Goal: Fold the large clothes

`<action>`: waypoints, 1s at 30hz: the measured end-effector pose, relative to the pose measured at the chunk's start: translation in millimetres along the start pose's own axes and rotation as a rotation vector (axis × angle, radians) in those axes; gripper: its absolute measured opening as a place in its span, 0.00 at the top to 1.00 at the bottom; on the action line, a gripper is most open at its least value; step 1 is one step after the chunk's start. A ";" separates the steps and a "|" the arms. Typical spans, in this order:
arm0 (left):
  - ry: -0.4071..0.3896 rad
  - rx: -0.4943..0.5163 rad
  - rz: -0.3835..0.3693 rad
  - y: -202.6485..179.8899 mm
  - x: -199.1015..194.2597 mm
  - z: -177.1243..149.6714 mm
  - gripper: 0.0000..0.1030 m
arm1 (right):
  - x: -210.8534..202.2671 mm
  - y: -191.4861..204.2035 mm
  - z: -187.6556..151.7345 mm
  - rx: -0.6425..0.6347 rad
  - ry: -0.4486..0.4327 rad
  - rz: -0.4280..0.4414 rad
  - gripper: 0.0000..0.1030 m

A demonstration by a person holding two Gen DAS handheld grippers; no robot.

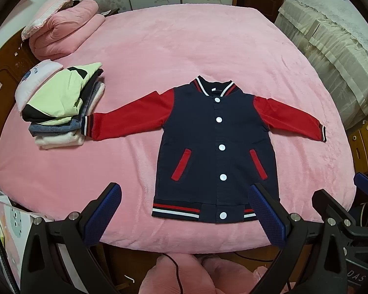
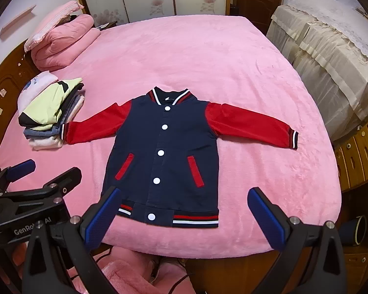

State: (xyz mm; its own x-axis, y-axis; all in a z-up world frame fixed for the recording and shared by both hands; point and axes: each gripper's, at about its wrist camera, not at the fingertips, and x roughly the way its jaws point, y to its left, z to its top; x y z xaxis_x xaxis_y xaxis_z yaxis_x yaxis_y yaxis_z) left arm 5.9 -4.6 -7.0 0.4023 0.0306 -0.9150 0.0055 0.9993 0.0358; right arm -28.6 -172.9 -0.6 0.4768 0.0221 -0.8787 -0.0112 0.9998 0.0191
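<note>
A navy varsity jacket [image 1: 216, 147] with red sleeves and white snap buttons lies flat, front up, sleeves spread, on the pink bed [image 1: 184, 49]. It also shows in the right wrist view [image 2: 164, 152]. My left gripper [image 1: 186, 210] is open and empty, hovering over the near bed edge by the jacket's hem. My right gripper [image 2: 184, 213] is open and empty above the hem too. The right gripper shows at the right edge of the left wrist view [image 1: 343, 196], and the left gripper at the left edge of the right wrist view [image 2: 44, 174].
A stack of folded clothes [image 1: 61, 105] sits at the bed's left, touching the jacket's left cuff. A folded pink quilt and pillow [image 1: 63, 27] lie at the far left corner. Cloth-covered furniture [image 1: 331, 49] stands on the right. Pink plush items [image 1: 184, 274] lie below the near edge.
</note>
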 end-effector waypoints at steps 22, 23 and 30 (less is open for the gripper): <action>-0.003 -0.008 0.001 2.2 -6.4 -2.9 0.01 | -7.5 -1.7 0.8 -0.003 0.005 0.011 0.00; -0.004 -0.008 0.001 1.9 -6.5 -4.0 0.01 | -7.1 -1.3 0.1 -0.003 0.005 0.013 0.00; -0.010 -0.006 0.003 2.7 -7.9 -7.0 0.01 | -4.2 -3.1 -4.7 0.008 0.015 0.054 0.14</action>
State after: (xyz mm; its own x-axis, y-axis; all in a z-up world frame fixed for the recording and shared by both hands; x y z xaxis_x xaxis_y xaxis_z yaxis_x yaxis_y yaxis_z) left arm -3.7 -2.0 -2.5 0.4115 0.0334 -0.9108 -0.0009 0.9993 0.0362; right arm -34.7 -176.0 0.7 0.4623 0.0766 -0.8834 -0.0296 0.9970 0.0709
